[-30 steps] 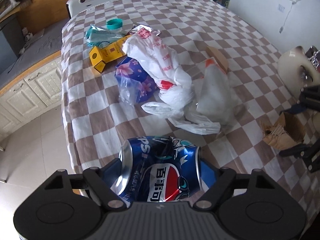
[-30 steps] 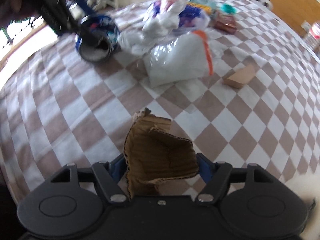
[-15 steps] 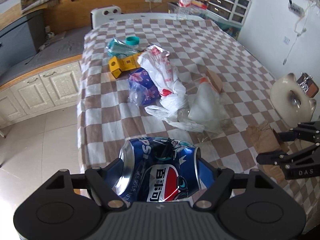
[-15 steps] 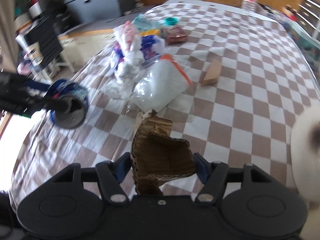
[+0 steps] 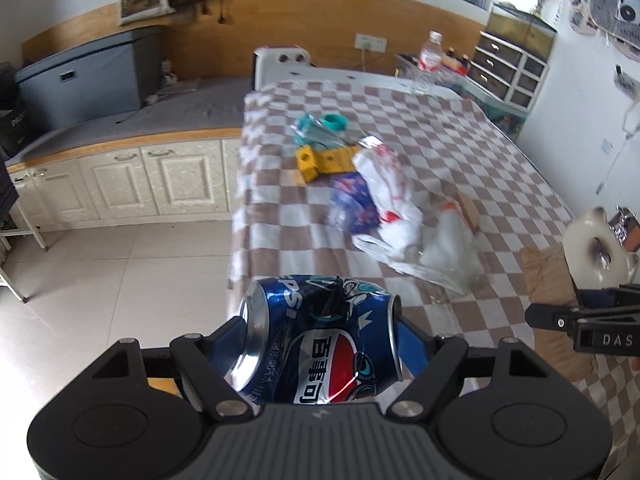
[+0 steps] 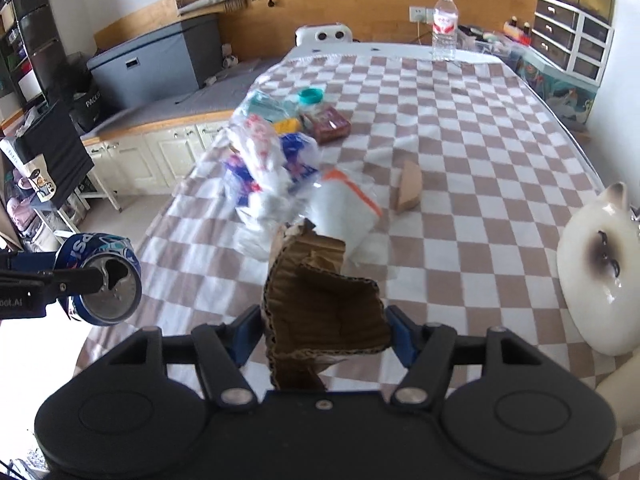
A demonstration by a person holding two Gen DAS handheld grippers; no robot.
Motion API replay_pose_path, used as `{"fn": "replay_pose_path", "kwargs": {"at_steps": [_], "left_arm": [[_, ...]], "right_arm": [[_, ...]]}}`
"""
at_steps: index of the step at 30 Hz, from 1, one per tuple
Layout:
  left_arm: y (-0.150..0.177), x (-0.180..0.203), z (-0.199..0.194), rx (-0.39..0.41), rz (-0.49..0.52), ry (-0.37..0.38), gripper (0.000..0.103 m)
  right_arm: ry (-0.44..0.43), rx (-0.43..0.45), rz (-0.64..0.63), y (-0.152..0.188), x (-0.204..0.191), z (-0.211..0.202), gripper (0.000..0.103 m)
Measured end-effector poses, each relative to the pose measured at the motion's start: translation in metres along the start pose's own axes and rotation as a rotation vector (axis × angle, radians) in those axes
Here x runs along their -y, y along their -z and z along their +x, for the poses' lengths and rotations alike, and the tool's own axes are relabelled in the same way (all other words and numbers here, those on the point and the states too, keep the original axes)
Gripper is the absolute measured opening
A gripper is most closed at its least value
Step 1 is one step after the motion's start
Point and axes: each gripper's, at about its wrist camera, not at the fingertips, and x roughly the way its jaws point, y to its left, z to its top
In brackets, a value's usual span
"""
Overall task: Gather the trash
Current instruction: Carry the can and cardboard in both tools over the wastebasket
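My left gripper (image 5: 320,332) is shut on a crushed blue Pepsi can (image 5: 320,336) and holds it in the air past the near left edge of the checkered table (image 5: 460,140). The can also shows in the right wrist view (image 6: 100,280). My right gripper (image 6: 324,328) is shut on a torn piece of brown cardboard (image 6: 320,308), held above the table's near end. More trash lies mid-table: a white plastic bag (image 5: 388,184), a clear bag (image 5: 448,240), a blue floral packet (image 5: 354,200), a yellow box (image 5: 320,160), a teal lid (image 5: 334,122) and a small cardboard piece (image 6: 408,190).
A white ceramic cat (image 6: 596,268) stands at the table's right edge. A water bottle (image 6: 444,24) stands at the far end. White cabinets (image 5: 120,180) and tiled floor (image 5: 100,280) lie left of the table. A brown snack packet (image 6: 330,124) lies near the teal lid.
Both grippers have risen and pulled back from the table with the can and the cardboard still held. The trash pile now looks farther away.
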Motion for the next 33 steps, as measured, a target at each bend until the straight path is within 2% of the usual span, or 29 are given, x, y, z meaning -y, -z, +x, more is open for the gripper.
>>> {"fn": "replay_pose_path", "kwargs": {"at_steps": [6,13,21,27,33], "left_arm": [[0.003,-0.050,-0.007,0.017,-0.023,0.013,0.079],[-0.008,-0.136,-0.008,0.014,-0.014,0.054,0.079],[-0.013,-0.237,0.002,-0.009,0.004,0.057,0.079],[-0.008,-0.307,0.029,-0.052,-0.039,0.038,0.080],[0.014,-0.362,0.091,-0.138,-0.100,0.020,0.080]], "right_arm": [[0.031,0.020,0.001,-0.002,-0.045,-0.001,0.067],[0.084,0.019,0.033,-0.014,-0.122,0.016,0.067],[0.072,0.000,0.075,-0.028,-0.224,0.062,0.067],[0.034,-0.046,0.080,-0.036,-0.285,0.113,0.067],[0.007,-0.122,0.092,-0.035,-0.326,0.180,0.068]]}}
